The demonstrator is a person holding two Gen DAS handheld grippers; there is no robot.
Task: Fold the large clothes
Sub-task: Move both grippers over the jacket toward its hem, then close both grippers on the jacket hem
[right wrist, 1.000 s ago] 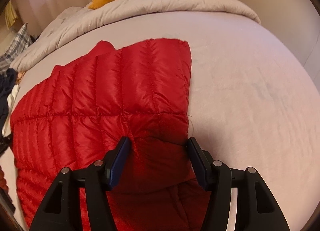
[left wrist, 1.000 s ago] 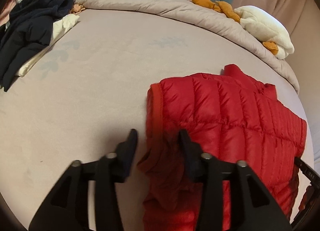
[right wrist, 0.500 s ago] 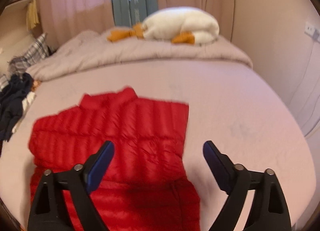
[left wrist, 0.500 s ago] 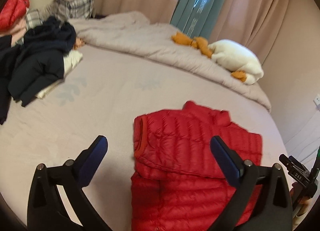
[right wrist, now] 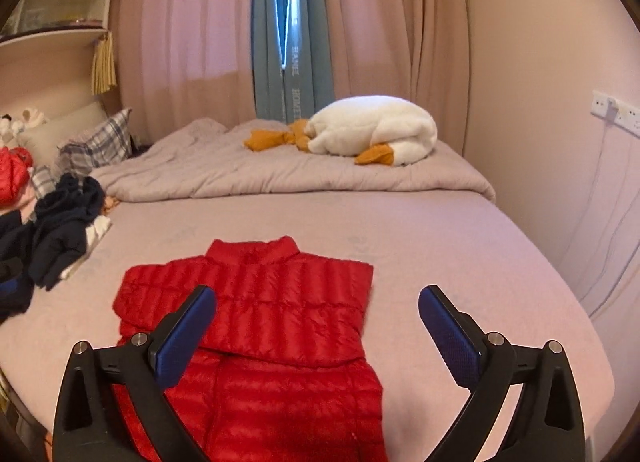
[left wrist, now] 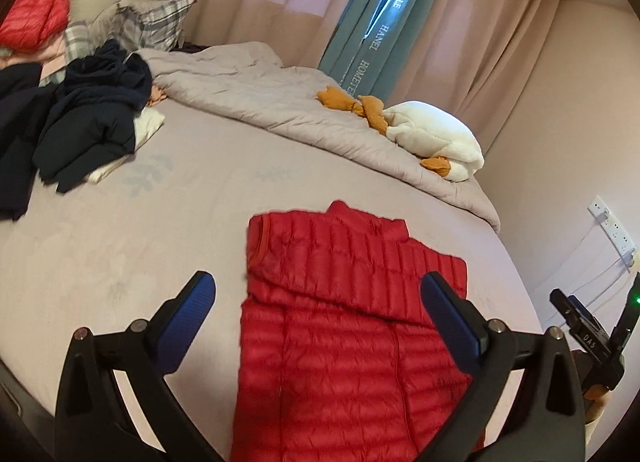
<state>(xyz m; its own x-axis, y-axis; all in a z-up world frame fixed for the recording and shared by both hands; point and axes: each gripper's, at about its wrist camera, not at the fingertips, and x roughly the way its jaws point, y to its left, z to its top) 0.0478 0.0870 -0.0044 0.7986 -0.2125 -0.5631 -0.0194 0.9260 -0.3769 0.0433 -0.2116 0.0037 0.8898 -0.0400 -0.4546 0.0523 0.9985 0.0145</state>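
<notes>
Both the left tool [left wrist: 318,302] and right tool [right wrist: 318,314] hang released above the red vest [left wrist: 340,326], which lies folded on the bed [left wrist: 120,246].

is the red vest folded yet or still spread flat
Partly folded. The red vest lies on the bed with its collar end doubled over the lower part, a fold edge crossing its middle. Both grippers are open, holding nothing.
</notes>
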